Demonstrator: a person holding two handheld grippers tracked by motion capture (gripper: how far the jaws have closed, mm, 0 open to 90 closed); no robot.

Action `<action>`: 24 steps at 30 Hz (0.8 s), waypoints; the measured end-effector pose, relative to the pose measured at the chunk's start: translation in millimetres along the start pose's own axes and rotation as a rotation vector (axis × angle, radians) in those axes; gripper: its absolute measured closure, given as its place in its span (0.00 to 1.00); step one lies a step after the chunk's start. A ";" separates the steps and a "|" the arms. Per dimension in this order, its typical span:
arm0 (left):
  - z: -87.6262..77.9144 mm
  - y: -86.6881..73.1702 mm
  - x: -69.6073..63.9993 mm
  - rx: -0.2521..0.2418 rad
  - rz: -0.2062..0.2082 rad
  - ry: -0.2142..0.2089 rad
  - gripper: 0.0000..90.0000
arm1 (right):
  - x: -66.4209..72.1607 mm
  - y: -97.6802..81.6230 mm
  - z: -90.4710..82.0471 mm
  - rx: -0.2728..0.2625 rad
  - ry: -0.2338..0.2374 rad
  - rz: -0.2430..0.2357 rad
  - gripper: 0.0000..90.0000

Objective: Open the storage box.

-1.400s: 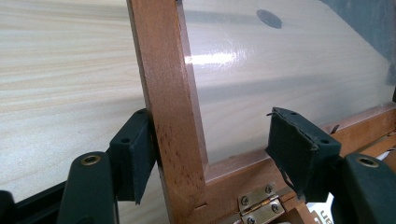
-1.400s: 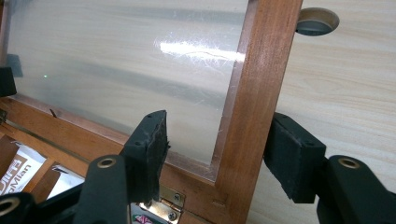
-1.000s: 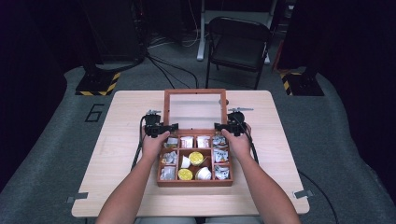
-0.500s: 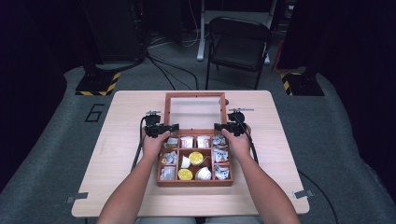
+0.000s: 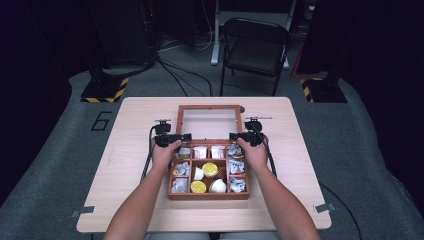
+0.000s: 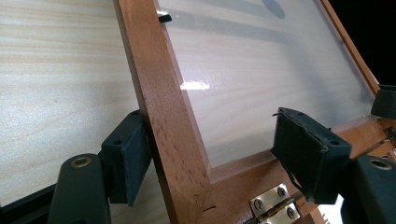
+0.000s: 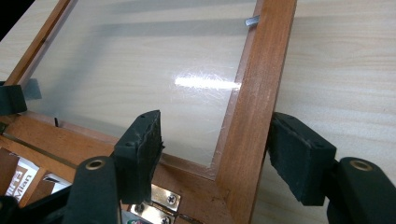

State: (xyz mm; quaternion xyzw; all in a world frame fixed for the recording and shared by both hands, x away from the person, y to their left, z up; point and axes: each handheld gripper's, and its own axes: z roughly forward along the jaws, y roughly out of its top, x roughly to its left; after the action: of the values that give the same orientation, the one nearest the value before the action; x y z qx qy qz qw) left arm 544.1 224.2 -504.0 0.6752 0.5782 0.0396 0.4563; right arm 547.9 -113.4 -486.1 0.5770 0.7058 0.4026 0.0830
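With the lid [image 5: 208,123] flat on the counter [image 5: 130,165], both grippers' jaws straddle its side rails spread, the right just opening, so lift away straight.

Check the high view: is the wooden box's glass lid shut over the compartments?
No, the lid lies swung open flat behind the box.

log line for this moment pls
lid laid open flat | left gripper open astride left rail | right gripper opening astride right rail
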 end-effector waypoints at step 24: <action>1.8 0.1 2.4 0.011 -0.027 -0.010 0.32 | -3.2 -0.1 1.8 0.014 0.013 0.030 0.39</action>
State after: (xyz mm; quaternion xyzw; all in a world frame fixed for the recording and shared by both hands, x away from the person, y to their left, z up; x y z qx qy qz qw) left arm 546.0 225.1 -506.1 0.6699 0.5853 0.0267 0.4560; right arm 549.9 -115.3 -488.5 0.5852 0.7005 0.4027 0.0683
